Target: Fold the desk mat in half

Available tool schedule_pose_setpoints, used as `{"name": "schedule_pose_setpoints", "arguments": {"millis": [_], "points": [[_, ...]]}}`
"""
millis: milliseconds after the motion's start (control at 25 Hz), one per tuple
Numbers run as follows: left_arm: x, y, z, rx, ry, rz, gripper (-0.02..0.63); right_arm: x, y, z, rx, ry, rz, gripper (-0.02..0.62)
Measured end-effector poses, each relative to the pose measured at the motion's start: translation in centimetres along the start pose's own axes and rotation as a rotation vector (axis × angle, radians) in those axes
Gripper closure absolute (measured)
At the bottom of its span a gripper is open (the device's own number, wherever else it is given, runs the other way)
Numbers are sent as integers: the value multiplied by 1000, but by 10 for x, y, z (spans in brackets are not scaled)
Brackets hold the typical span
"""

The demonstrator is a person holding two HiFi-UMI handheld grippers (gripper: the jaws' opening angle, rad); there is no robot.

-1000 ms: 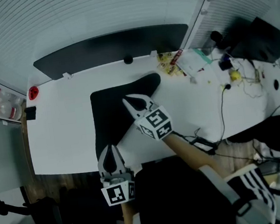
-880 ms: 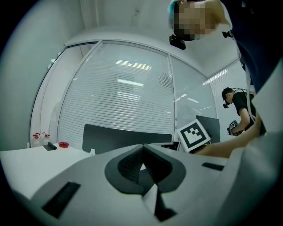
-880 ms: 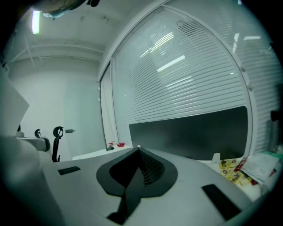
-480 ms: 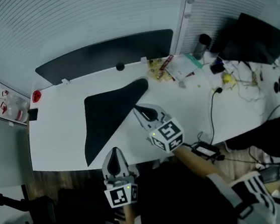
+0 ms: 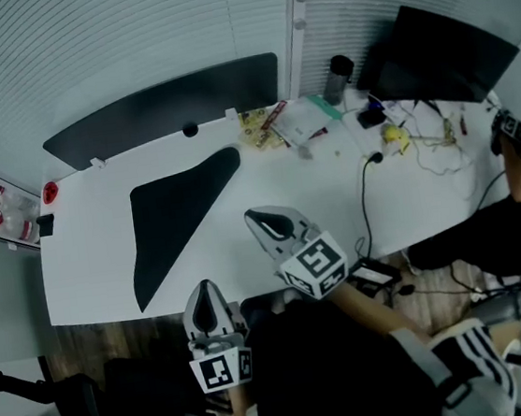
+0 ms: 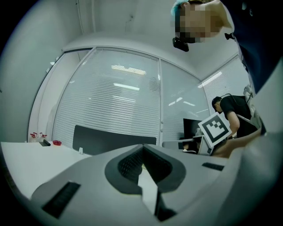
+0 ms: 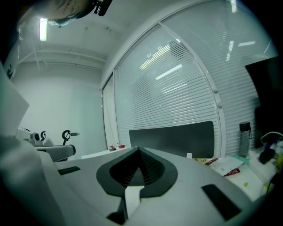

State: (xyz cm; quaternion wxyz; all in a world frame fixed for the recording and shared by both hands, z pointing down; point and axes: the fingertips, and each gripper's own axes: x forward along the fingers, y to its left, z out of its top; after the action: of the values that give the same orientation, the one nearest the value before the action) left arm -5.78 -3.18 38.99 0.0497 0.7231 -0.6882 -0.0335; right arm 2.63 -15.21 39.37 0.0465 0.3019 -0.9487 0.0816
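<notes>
Lying folded ahead of both jaws, well apart: desk mat [image 5: 172, 218]. Left gripper [image 5: 204, 288], right gripper [image 5: 254, 218]: closed, empty. Fold seemingly finished; no further grasp needed.

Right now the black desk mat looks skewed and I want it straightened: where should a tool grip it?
Probably grip the desk mat at its near pointed corner, by the front edge of the desk. Come in low from the person's side with the left tool, which is shut and must open first. The mat lies flat, so its narrow corner should lift easiest.
</notes>
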Motion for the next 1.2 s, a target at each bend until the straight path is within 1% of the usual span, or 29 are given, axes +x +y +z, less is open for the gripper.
{"name": "schedule_pose_setpoints", "arguments": {"millis": [120,240,480,560,640,800,960,1200], "points": [[-8,-4,0,-2,-3,15,603,-16,9,-1,-19,22,20,592],[-8,-8,-2,11,10,30,603,-28,12,0,-45,13,32,592],[-18,-25,-4,27,23,1,603,-50,18,-4,-85,6,48,592],[-20,-32,-4,39,23,-13,603,-58,19,-6,-79,2,40,592],[-23,-38,-8,43,45,-16,603,-63,21,-9,-71,-4,43,592],[-30,-43,-10,9,51,6,603,-72,32,-11,-55,-16,82,592],[-28,-45,-8,14,38,18,603,-76,31,-6,-52,-34,97,592],[-35,-42,-12,9,36,56,603,-83,31,-19,-37,-4,101,592]]}}
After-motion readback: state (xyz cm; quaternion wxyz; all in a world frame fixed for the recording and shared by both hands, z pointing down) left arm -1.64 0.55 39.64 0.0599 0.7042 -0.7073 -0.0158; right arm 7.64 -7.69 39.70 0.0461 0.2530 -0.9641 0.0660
